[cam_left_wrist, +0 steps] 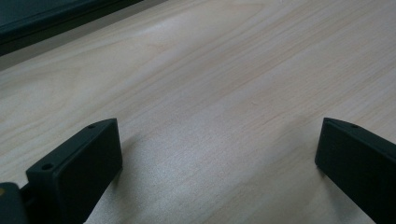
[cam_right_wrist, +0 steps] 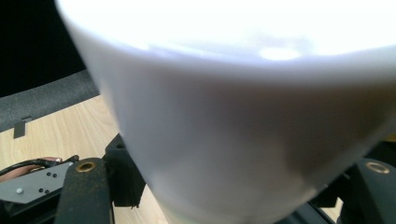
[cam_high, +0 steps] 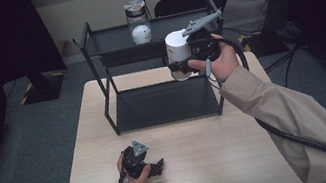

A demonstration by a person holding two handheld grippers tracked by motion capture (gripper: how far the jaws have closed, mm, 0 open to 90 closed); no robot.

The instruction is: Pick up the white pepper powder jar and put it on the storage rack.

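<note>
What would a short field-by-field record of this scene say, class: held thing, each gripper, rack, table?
held thing: white cup, lifted over the rack's lower shelf
right gripper: shut on the cup
left gripper: open, low over the table, nothing between its jaws
rack: black, two shelves, on the table's far half
top shelf: jar
table: light wood

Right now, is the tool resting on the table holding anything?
No, the left tool has its jaws wide apart with bare wooden table between them.
</note>
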